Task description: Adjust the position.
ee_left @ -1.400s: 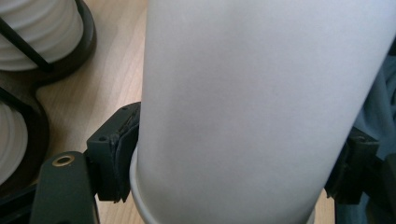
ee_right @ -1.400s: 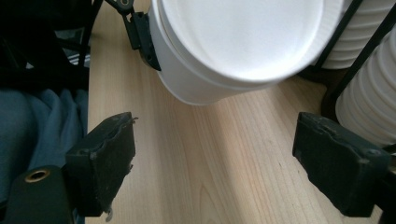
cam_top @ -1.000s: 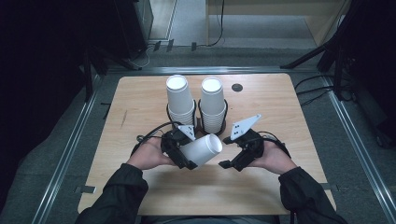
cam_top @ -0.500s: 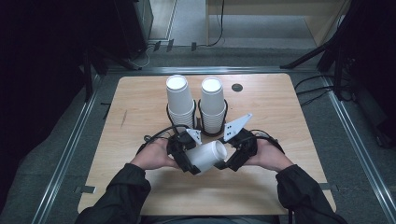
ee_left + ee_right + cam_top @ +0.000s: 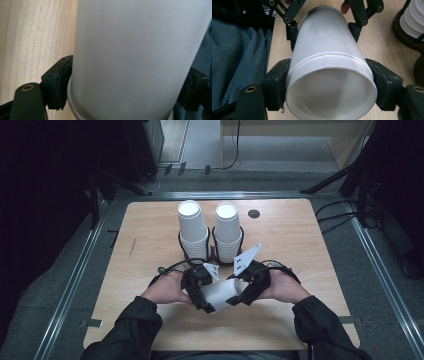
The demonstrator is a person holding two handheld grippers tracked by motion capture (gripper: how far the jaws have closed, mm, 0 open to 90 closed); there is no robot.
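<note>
Two nested paper cups [image 5: 223, 293] are lying on their side, held above the near middle of the desk [image 5: 320, 260] between the two tools. The left tool [image 5: 202, 296] is pinching the cups near one end; in the left gripper view its pads [image 5: 58, 83] are pressing against the white wall on both sides. The right tool [image 5: 246, 292] is working at the other end. Its jaws have just been closing, and in the right gripper view the pads [image 5: 279, 81] are bearing on the outer cup [image 5: 329, 82] at the band near its rim, one pad on each side. That view shows a second cup body running on from inside the outer one toward the left tool [image 5: 324, 22].

Step in hand, as judged: separating one cup from another, with both grips now set and the pull not yet made.

Behind the tools, two cup stacks are standing upright in dark ring holders: the left stack [image 5: 192, 227] and the right stack [image 5: 227, 230], just beside each other.

The next move is calling for:
- holding the left grip firm without crushing the thin wall;
- drawing the right tool straight along the cup axis, away from the left tool;
- keeping both tools well clear of the stacks, which are standing near.

A skewed pull is likely to jam the cups together.
</note>
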